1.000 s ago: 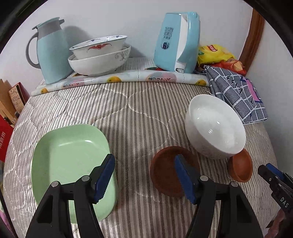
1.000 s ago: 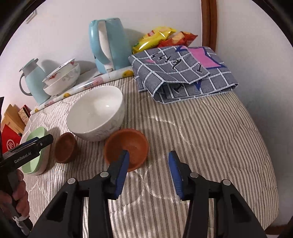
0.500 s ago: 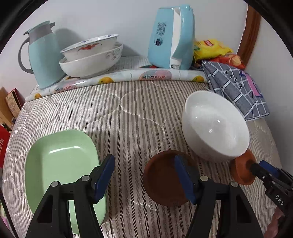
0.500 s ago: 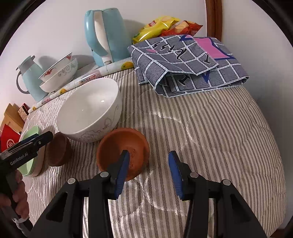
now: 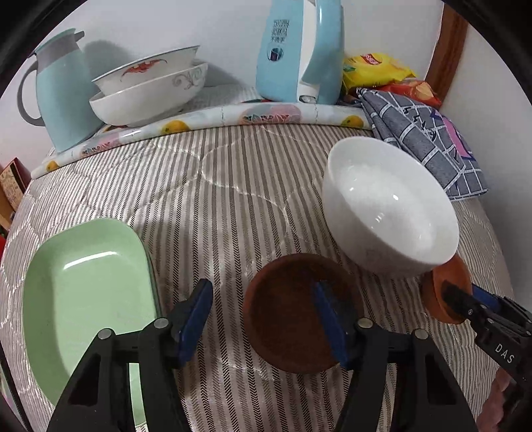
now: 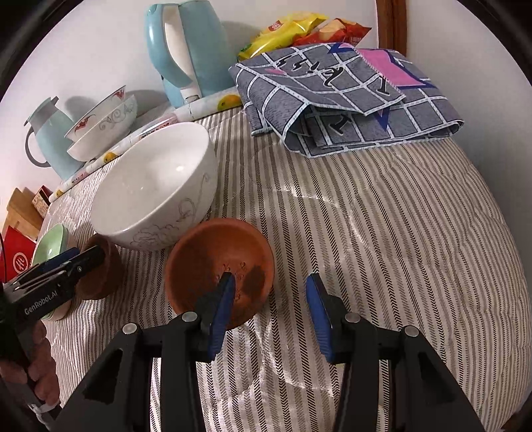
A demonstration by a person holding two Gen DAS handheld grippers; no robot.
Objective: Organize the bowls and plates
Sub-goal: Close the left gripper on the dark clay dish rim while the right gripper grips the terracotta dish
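Note:
My left gripper (image 5: pixel 262 319) is open, its right finger inside a dark brown bowl (image 5: pixel 286 309) and its left finger outside the rim on the striped cloth. A green rectangular plate (image 5: pixel 83 292) lies to its left. A large white bowl (image 5: pixel 389 202) stands behind the brown bowl. My right gripper (image 6: pixel 269 309) is open, its left finger inside an orange-brown bowl (image 6: pixel 216 266), its right finger outside. The white bowl (image 6: pixel 156 186) stands just behind it. The orange-brown bowl also shows in the left wrist view (image 5: pixel 445 289).
Two stacked white bowls (image 5: pixel 146 89), a light blue jug (image 5: pixel 63 96) and a blue kettle (image 5: pixel 299 50) stand along the back wall. A folded grey checked cloth (image 6: pixel 345 96) and snack bags (image 6: pixel 299 30) lie at the back right. The bed edge drops off at the right.
Both grippers have moved forward and down. Each now has one finger inside its brown bowl's rim. The bowls have not moved.

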